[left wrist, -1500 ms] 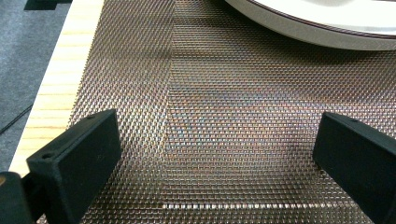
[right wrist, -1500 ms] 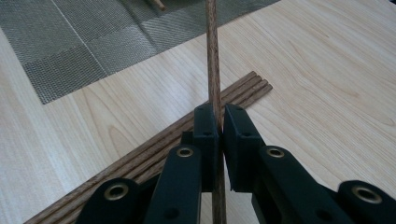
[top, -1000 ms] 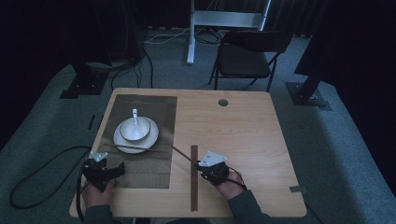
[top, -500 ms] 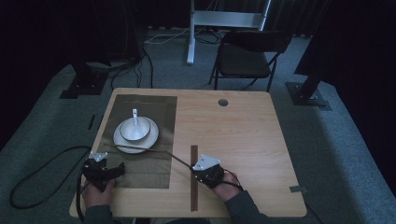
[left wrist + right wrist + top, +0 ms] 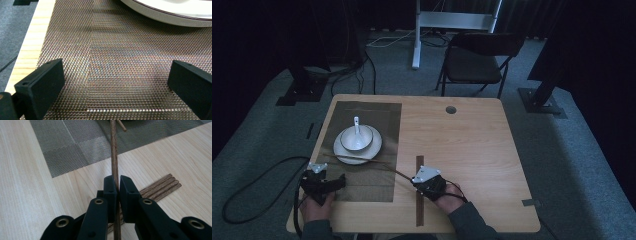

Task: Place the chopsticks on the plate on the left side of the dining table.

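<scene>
The right tongs [image 5: 115, 188] are gripping one chopstick [image 5: 114, 152], aiming it at the plate [image 5: 358, 145] ahead; another is already lying there. The left tongs [image 5: 112, 87] are gaping empty over the mat [image 5: 120, 57].

Beyond my wooden surface [image 5: 472, 150] the room was dim. Grey carpet [image 5: 572, 150] covered the floor, a dark folding chair [image 5: 477, 62] stood behind, beside a white metal stand [image 5: 452, 22] and black curtains [image 5: 602, 40].
</scene>
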A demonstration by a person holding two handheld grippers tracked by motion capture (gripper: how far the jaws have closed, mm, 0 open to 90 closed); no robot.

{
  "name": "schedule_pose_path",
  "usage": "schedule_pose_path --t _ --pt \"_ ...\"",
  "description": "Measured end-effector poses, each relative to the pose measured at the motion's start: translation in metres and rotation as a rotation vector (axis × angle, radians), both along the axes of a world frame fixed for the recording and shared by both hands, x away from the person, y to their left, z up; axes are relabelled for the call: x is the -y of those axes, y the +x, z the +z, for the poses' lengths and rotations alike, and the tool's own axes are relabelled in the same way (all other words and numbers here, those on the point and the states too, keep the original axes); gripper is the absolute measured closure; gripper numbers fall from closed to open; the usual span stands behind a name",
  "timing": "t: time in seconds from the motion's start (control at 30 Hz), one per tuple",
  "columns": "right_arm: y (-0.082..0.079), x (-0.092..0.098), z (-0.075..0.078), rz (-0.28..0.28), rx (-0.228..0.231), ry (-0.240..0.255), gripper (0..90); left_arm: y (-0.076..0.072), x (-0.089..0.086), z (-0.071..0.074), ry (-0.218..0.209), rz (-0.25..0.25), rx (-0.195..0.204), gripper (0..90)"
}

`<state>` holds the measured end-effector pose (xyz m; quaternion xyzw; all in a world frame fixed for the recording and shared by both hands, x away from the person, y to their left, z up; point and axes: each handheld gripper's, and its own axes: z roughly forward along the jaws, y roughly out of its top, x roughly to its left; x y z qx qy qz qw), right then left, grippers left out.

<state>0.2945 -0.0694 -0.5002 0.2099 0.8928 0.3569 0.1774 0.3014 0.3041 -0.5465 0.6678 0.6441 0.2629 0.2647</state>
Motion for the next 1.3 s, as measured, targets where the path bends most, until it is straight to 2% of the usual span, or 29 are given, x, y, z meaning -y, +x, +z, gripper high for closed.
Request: schedule_pose_path --t 1.03,1.3 --pt "0.013 -0.003 -0.004 -0.023 -0.009 -0.011 84.0 0.0 0.0 0.0 0.0 0.0 0.0 1.5" --pt "0.014 -0.009 -0.003 -0.01 -0.004 -0.004 84.0 0.0 0.0 0.0 0.0 0.0 0.0 1.4"
